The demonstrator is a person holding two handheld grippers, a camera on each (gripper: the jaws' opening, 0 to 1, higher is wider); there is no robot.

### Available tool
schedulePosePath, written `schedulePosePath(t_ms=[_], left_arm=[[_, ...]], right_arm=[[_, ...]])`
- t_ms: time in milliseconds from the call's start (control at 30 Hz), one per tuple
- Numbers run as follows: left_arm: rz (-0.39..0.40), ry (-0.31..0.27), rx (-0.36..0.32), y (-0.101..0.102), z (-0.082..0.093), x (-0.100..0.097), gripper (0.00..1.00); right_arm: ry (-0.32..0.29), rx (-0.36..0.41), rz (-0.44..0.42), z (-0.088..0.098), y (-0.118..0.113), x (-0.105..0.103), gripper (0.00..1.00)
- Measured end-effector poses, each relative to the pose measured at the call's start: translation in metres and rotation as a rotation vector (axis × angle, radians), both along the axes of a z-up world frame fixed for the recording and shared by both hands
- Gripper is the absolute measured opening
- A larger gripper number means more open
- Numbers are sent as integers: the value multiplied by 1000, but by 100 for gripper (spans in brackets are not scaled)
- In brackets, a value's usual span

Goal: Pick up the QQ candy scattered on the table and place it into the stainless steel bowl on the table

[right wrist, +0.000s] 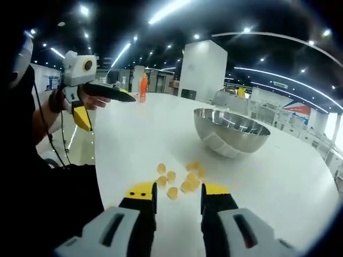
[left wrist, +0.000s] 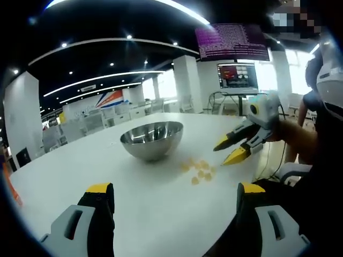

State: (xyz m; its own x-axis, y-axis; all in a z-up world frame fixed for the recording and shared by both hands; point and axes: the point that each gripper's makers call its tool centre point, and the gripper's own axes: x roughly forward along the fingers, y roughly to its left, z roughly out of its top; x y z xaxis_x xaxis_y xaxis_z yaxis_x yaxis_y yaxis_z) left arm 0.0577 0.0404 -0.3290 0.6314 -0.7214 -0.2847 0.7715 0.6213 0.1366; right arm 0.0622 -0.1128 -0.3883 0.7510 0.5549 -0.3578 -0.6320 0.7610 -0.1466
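- The right claw (right wrist: 177,197), in the right gripper view, hangs low over the white tabletop (right wrist: 300,176), jaws spread a little and pinching nothing.
- Just beyond its tips lies the cluster of yellow QQ candy (right wrist: 179,179).
- Farther on stands the stainless steel bowl (right wrist: 230,131), apart from the candy.
- The left claw (left wrist: 177,195), in the left gripper view, is spread wide and bare.
- An orange bottle (right wrist: 143,87) stands at the far edge.

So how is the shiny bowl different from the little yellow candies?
The stainless steel bowl is one big, silver, mirror-shiny thing, while the QQ candies are many small, dull yellow pieces. The bowl stands upright and looks empty; the candies lie scattered in a loose cluster beside it, not inside. Both rest on the white table.
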Motion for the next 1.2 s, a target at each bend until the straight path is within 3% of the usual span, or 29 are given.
schedulePosePath(t_ms=[300,1200], left_arm=[[-8,-13,-32,-6,7,1,95],[-17,-26,-34,-8,14,-2,95]], right_arm=[[56,26,8,-16,11,1,14],[60,11,-4,-26,12,4,7]])
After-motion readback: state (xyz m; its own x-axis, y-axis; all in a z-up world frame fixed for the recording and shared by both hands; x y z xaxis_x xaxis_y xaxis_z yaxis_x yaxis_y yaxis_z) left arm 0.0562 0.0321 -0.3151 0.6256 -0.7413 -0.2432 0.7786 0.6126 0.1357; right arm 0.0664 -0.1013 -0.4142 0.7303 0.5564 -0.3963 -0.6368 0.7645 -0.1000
